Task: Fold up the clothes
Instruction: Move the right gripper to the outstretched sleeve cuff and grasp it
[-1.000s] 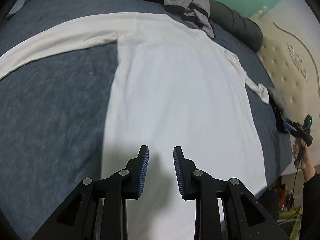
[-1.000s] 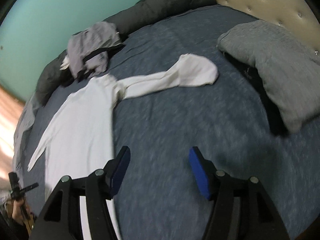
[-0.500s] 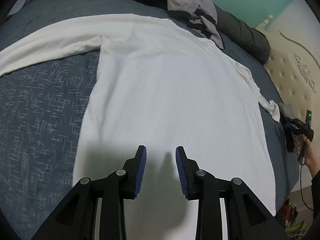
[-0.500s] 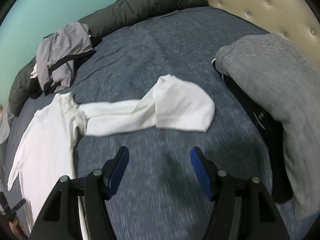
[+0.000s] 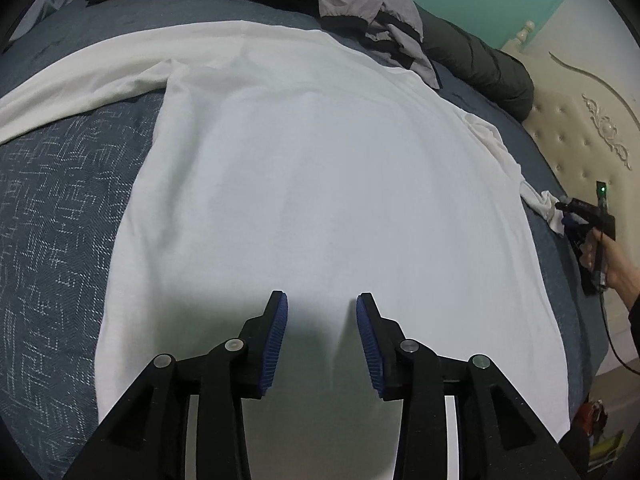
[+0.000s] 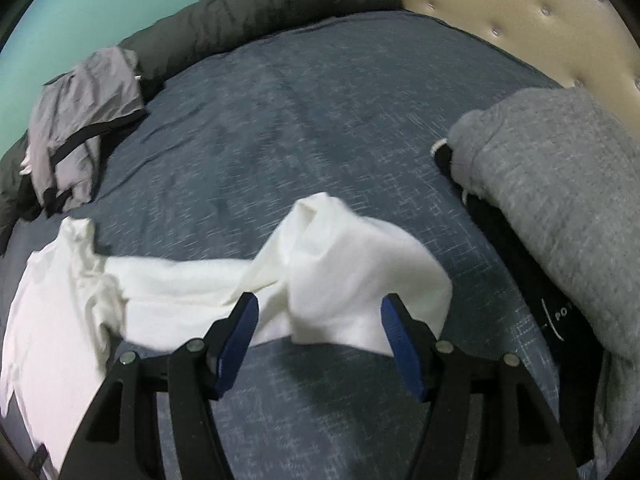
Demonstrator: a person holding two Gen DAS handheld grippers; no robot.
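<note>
Left gripper (image 5: pixel 322 314): hangs over the lower body of the white long-sleeved shirt (image 5: pixel 320 184); its 2 blue-padded jaws stand apart and are opening, with only flat cloth below the gap and nothing pinched.
Right gripper (image 6: pixel 318 320): pointed down at the folded-over end of the shirt's right sleeve (image 6: pixel 360 276); jaws stand wide and are closing, the sleeve end lies just beyond the tips, and the pads do not press it.
White long-sleeved shirt: spread flat on the blue bedspread (image 5: pixel 60 220), body smooth, 1 sleeve stretched out to the left in the left wrist view, the other trailing right toward the right gripper.
Right sleeve: bunched near the shoulder, its end doubled back on itself.
Person's hand (image 5: pixel 612 264): at the right edge of the left wrist view, around the right gripper's handle.
Grey knit garment (image 6: pixel 560 208): on the bedspread right of the sleeve, lying over something black.
Grey jacket (image 6: pixel 80 128): crumpled at the far side, near the shirt's collar, against a dark rolled duvet (image 6: pixel 260 8).
Headboard (image 6: pixel 520 12): cream, tufted, behind the bed.
</note>
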